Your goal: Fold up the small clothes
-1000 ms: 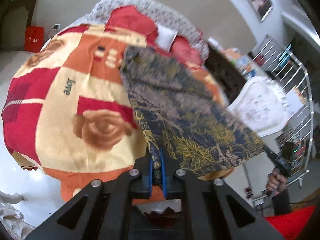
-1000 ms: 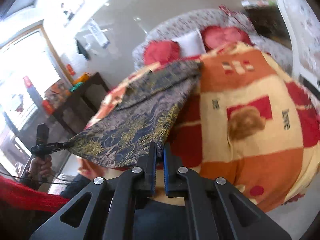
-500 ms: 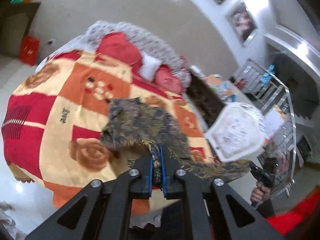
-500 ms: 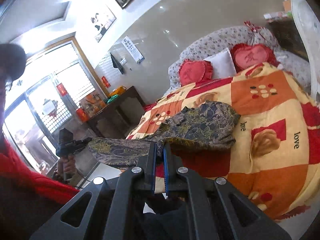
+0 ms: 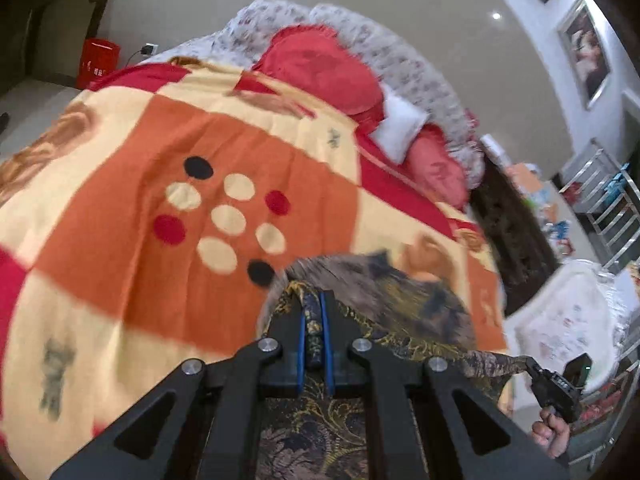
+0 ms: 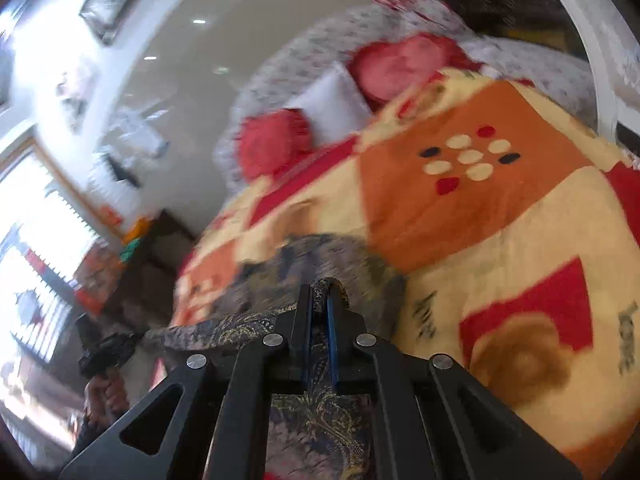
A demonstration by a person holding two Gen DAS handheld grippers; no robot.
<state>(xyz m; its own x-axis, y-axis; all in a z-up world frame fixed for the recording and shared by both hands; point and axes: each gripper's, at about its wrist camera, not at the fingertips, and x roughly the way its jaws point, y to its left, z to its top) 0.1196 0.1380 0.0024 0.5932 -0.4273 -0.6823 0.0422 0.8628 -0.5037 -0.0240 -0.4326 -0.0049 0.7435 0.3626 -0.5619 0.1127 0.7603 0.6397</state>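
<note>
A dark navy, grey and gold patterned garment (image 5: 404,300) is stretched between both grippers over a bed. My left gripper (image 5: 314,312) is shut on one edge of the garment; the cloth runs between its blue pads and hangs below them. My right gripper (image 6: 320,300) is shut on the other edge of the garment (image 6: 316,420). The right gripper also shows in the left wrist view (image 5: 560,384), holding the far corner. The left gripper shows in the right wrist view (image 6: 104,352). Part of the garment lies blurred on the blanket ahead of the fingers.
The bed carries an orange, red and cream blanket (image 5: 168,184) with spots. Red heart pillows (image 5: 320,68) and a white pillow (image 5: 400,128) lie at the headboard. A dark side table (image 5: 508,224), a white chair (image 5: 560,332) and a metal rack (image 5: 608,208) stand to the right.
Both grippers have moved forward and lower over the bed with the garment. The garment, spread wide a second ago, now bunches and folds over itself near the fingers.
</note>
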